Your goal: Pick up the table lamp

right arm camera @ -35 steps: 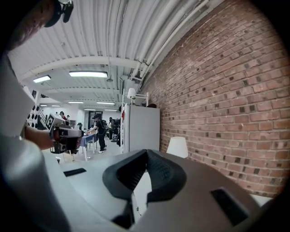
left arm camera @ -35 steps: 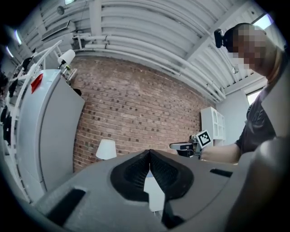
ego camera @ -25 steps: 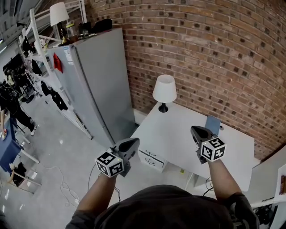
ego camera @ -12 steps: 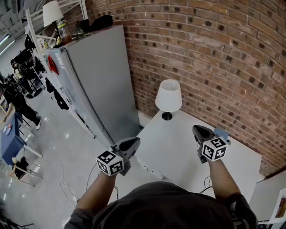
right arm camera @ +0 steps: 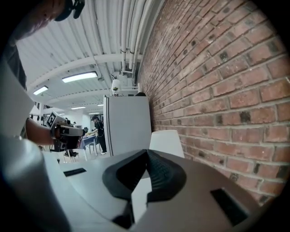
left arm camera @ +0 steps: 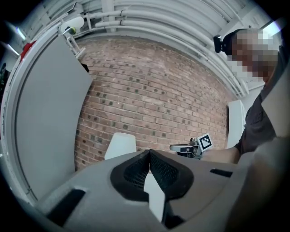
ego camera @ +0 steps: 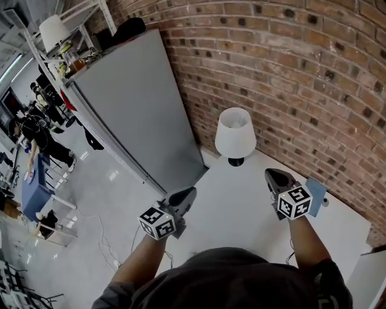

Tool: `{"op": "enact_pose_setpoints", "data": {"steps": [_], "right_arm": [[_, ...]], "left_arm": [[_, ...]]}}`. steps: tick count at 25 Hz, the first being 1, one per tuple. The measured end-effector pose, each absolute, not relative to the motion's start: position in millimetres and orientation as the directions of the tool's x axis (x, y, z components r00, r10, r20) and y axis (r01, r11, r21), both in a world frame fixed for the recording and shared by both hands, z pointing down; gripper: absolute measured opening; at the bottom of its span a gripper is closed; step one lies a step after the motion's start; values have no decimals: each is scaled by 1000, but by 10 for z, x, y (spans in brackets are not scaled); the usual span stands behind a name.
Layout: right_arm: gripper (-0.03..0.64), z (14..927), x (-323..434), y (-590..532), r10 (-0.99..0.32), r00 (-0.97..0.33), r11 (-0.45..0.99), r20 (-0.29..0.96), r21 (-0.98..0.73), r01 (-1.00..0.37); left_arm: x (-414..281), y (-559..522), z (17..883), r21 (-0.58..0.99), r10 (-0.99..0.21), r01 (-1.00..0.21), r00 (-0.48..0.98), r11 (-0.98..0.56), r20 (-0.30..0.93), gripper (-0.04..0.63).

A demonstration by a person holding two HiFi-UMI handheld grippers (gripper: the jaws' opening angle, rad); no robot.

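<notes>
While I watched through the head view, the far left showed a person in dark clothes standing on the glossy floor, well away from the work. Above and behind that person, a white shelving rack carried a second white-shaded lamp. Next came a tall grey refrigerator, set against the brick wall.

My left gripper hung at the left edge of the white table, its marker cube nearer to me. Its own camera showed the two ribbed pads pressed together at the tip, with nothing between them.

The table lamp stood upright near the table's far corner, close to the wall and just right of the refrigerator. Its white shade sat over a small dark base. It was beyond both grippers, roughly between their two lines, and touched by neither. From the left gripper's camera the shade sat left of the jaw tip. From the right one it sat just right of the tip.

My right gripper reached over the table farther right. Its jaws were likewise closed on each other and empty. A flat blue object lay just beside it, toward the wall.
</notes>
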State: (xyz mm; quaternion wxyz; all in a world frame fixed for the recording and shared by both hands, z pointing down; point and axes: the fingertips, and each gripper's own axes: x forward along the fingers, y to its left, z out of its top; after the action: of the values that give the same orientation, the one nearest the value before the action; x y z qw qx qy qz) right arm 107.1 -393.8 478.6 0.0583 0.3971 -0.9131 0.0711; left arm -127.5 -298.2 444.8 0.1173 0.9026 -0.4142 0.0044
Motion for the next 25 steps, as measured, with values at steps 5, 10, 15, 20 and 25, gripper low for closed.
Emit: {"op": "enact_pose_setpoints", "data": {"steps": [5, 10, 15, 20, 25], "right_arm": [[-6, 4764, 916, -4027, -766, -619, 623, 173, -36, -781], [-6, 4644, 676, -4001, -795, -580, 589, 175, -1, -808], [-6, 4538, 596, -3954, -795, -578, 589, 183, 10, -808], [-6, 4453, 675, -3970, -794, -580, 593, 184, 24, -805], [-6, 4441, 791, -4003, -791, -586, 598, 176, 19, -801]], "left_arm": [[-1487, -3216, 4470, 222, -700, -695, 711, -684, 67, 5], [-1675, -3391, 4488, 211, -653, -649, 755, -731, 63, 5], [-1740, -3404, 4391, 210, -650, -641, 759, -738, 36, 5], [-1754, -3411, 4340, 221, -666, -653, 745, -725, 16, 5], [-1586, -3450, 4411, 182, -657, -653, 753, -736, 42, 184]]}}
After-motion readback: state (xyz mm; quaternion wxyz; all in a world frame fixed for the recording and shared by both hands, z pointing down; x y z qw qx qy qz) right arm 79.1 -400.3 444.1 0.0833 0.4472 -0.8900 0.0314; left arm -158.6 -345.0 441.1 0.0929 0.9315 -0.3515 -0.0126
